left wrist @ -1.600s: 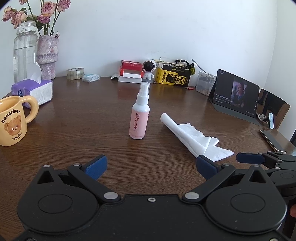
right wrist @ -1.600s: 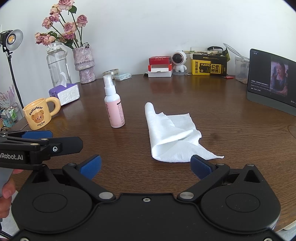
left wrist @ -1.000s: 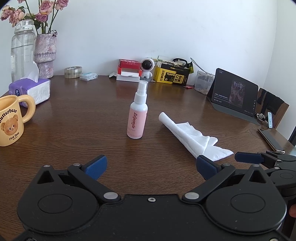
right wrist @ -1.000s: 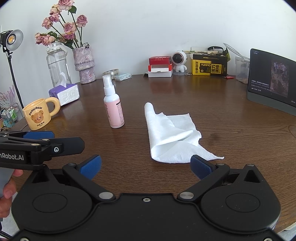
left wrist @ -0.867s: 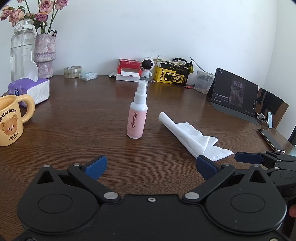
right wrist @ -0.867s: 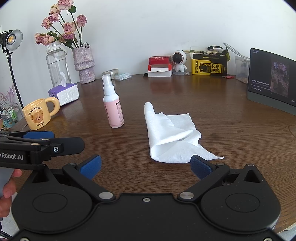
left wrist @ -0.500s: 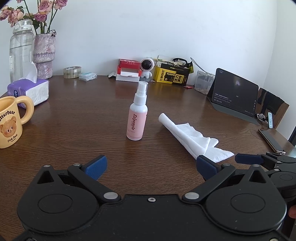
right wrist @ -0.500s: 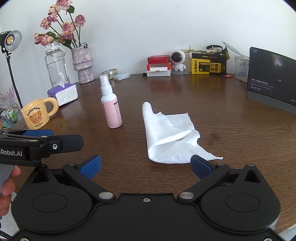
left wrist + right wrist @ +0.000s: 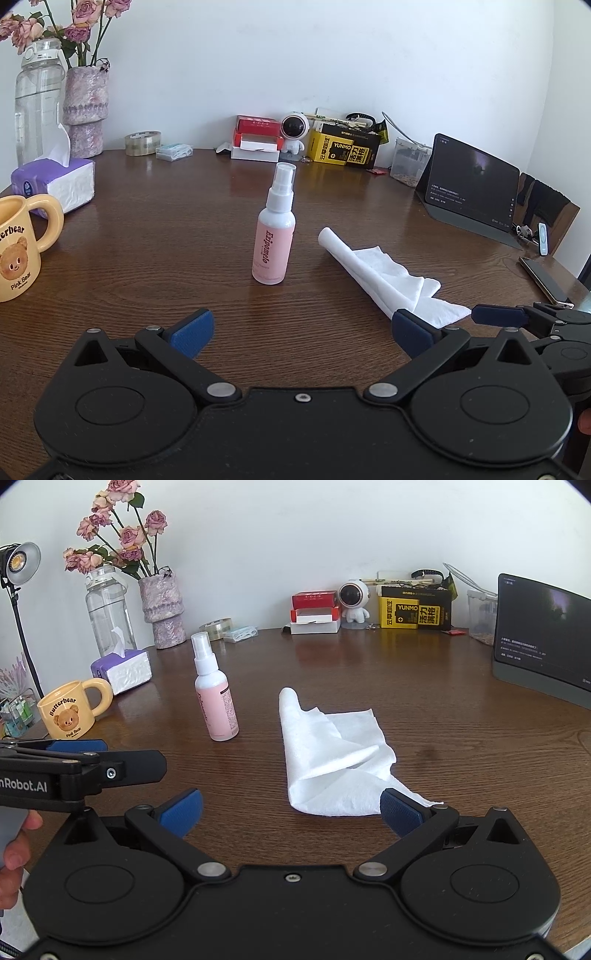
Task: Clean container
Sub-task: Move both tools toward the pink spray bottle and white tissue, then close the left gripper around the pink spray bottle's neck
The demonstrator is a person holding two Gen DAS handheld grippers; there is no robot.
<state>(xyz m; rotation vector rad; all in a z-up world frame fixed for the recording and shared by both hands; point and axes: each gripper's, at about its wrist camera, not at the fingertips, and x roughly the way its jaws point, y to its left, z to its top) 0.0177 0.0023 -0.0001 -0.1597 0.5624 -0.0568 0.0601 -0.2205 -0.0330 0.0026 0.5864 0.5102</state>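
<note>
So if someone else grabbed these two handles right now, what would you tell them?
Left gripper: open, empty, low over the table, facing the spray bottle.
Right gripper: open, empty, facing the white cloth.
The bottle stands upright, capped, left of the cloth and apart from it. The cloth lies loosely folded and flat.
Done: nothing shows as done; neither thing is picked up.
Left: probably take the bottle with the left, the cloth with the right, then wipe the bottle.

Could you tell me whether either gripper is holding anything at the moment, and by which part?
Nothing is held: the left gripper and right gripper are both open and empty, short of the spray bottle and white cloth.
</note>
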